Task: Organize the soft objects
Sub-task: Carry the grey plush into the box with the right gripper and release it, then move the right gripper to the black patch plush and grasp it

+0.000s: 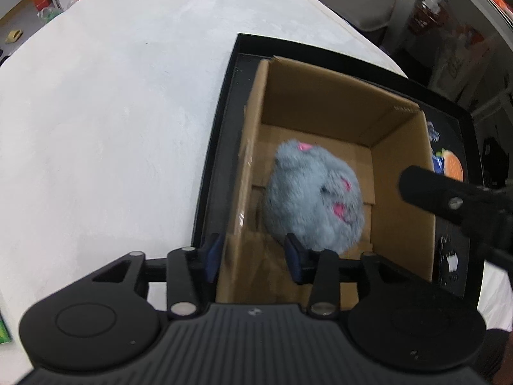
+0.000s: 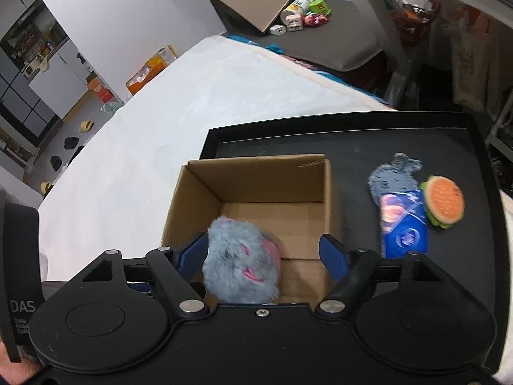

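Grey fluffy toy (image 2: 241, 261) is down in the cardboard box (image 2: 256, 176), lying on the box floor toward the near wall, so I'd say that one's sorted. Left gripper (image 1: 253, 258) hangs right over the box's near left corner with its jaws partly apart; one blue pad sits outside the box wall, the other inside just beside the toy, gripping nothing as far as I can see. Right gripper (image 2: 261, 252) is spread wide, the toy showing between its fingers but with a clear gap on the right side, so it looks let go rather than held.

Past the box, still out on the black tray (image 2: 352, 128): a flat grey knitted thing (image 2: 389, 176), a blue packet (image 2: 404, 224) lying partly over it, and a burger toy (image 2: 444, 200) touching the packet's far side. My guess is those are what's left, roughly a third done.

Room-wise, the box has plenty of free floor behind the fluffy toy. Its walls stand tall, so anything coming in from the right has to clear that rim first. The tray lip is low. Beyond it the white bed surface (image 1: 112, 112) is wide open on the left.
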The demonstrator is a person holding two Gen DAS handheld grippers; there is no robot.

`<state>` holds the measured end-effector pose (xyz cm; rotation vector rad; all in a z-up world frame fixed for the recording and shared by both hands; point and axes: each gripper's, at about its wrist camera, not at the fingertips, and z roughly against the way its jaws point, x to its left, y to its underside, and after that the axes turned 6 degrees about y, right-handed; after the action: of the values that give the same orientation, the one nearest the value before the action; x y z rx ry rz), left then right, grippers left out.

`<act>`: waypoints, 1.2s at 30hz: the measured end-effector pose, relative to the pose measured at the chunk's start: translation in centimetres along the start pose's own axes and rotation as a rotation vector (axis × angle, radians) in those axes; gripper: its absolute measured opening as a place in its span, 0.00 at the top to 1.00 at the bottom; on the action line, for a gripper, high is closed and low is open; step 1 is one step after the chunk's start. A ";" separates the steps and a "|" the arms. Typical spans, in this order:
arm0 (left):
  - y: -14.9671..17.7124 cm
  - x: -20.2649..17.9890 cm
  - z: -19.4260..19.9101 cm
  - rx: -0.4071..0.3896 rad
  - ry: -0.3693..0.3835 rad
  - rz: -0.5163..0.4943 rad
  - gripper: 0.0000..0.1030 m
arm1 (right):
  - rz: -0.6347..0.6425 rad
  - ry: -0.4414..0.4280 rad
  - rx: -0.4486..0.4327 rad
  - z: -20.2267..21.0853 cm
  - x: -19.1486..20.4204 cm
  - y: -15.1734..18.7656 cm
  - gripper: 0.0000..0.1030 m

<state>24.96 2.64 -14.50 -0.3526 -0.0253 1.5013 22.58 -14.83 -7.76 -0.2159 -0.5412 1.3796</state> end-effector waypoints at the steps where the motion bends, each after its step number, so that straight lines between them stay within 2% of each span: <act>1: 0.2 -0.2 0.1 0.000 -0.004 -0.007 0.56 | -0.002 0.003 -0.004 0.3 -0.3 0.2 0.25; 7: 1.3 -1.5 0.8 -0.015 -0.031 -0.042 0.48 | -0.012 0.044 -0.032 2.5 -2.9 1.2 0.21; 16: 2.7 -1.7 1.2 -0.023 -0.058 -0.054 0.47 | -0.046 0.114 -0.032 4.6 -7.7 3.7 0.19; 26: 3.4 -2.0 1.1 -0.017 -0.076 -0.068 0.46 | -0.106 0.192 0.002 4.5 -13.2 6.8 0.19; 36: 3.8 -2.6 0.2 -0.006 -0.103 -0.091 0.42 | -0.114 0.227 0.043 3.1 -15.9 8.8 0.14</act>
<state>21.02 0.28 -14.70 -0.2753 -0.1258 1.4283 11.96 -29.01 -12.85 -0.2984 -0.3301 1.2358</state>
